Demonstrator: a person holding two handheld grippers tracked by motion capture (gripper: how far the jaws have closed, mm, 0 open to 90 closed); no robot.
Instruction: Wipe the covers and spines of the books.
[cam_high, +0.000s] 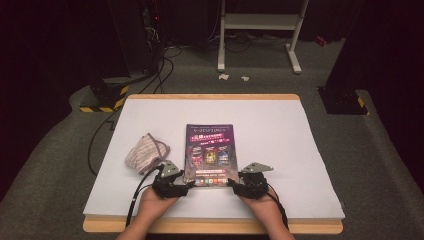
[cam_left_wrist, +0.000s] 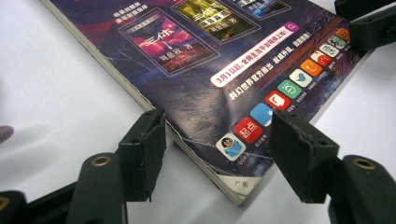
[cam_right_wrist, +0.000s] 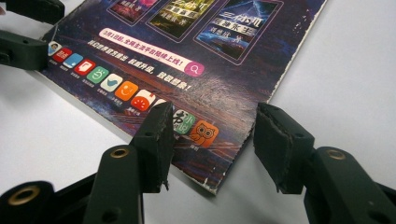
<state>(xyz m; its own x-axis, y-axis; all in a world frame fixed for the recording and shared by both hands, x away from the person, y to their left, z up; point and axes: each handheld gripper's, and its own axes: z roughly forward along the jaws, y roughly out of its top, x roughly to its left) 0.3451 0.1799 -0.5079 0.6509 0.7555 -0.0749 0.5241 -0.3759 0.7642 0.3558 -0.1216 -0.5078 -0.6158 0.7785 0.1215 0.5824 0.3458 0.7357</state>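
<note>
I see the magazine (cam_high: 209, 154) lying flat in the middle of the white table (cam_high: 300, 150), its dark cover up, and my two grippers are at its near corners in the lower centre of the high view. The left gripper (cam_left_wrist: 217, 144) has its jaws wide apart, one on each side of the near left corner, and they hold nothing. The right gripper (cam_right_wrist: 212, 140) is also wide open around the near right corner, with one jaw over the cover and the other over bare table.

I judge the work is only at its beginning: both grippers are placed, but nothing is gripped or lifted yet. Closing on the corners and moving or opening the magazine is all left.

A striped cloth (cam_high: 146, 151) lies at the left of the magazine, apart from it. I cannot tell if the jaws touch the paper or hover just above it. The small text on the cover is too blurred to read.
</note>
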